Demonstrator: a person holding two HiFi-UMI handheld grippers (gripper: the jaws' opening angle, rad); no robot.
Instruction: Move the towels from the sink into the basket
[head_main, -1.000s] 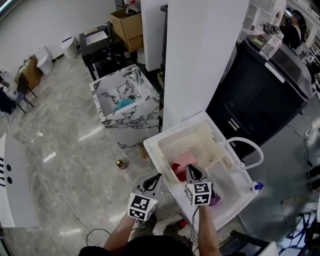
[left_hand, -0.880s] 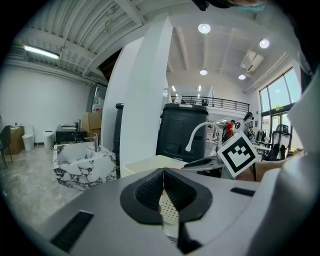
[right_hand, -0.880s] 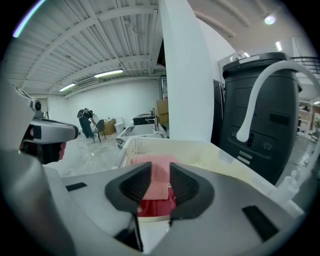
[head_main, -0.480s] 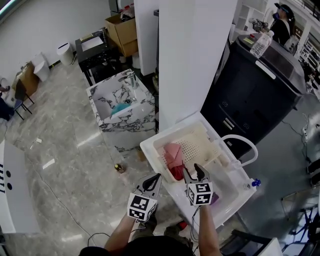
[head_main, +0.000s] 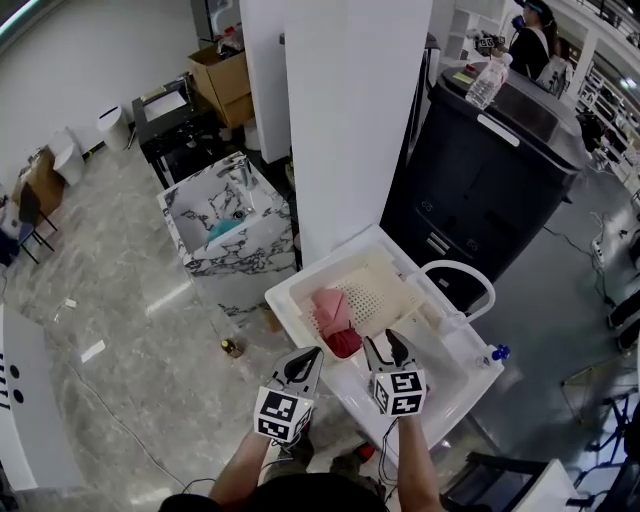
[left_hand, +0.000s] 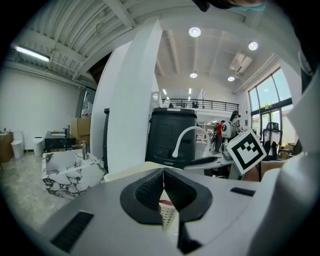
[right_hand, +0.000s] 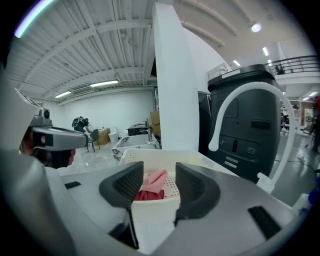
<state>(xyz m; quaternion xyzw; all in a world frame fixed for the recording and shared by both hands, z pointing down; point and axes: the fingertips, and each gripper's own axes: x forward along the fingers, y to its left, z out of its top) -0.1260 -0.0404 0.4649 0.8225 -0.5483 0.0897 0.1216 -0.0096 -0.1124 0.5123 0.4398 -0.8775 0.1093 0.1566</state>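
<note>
Over the near rim of the cream perforated plastic basket (head_main: 380, 290), the right hand-held gripper (head_main: 385, 345) has its jaws spread wide, having just opened, with nothing between them. A second ago they were pinched together with the crumpled pink cloth towel (head_main: 328, 305) bunched at their tips. Now that towel lies loose inside the basket, clear of the jaws and resting against the dark red towel (head_main: 343, 342) at the near-left corner. The right gripper view agrees, showing only basket wall and the two towels beyond the open gap.

Just left of the basket, the left hand-held gripper (head_main: 315, 352) has its jaws pressed together on nothing.

This delivery looks finished, but the task does not. A teal towel (head_main: 222, 230) sits in the black-veined white marble sink (head_main: 185, 190), well apart across the floor, and probably wants the next trip.
</note>
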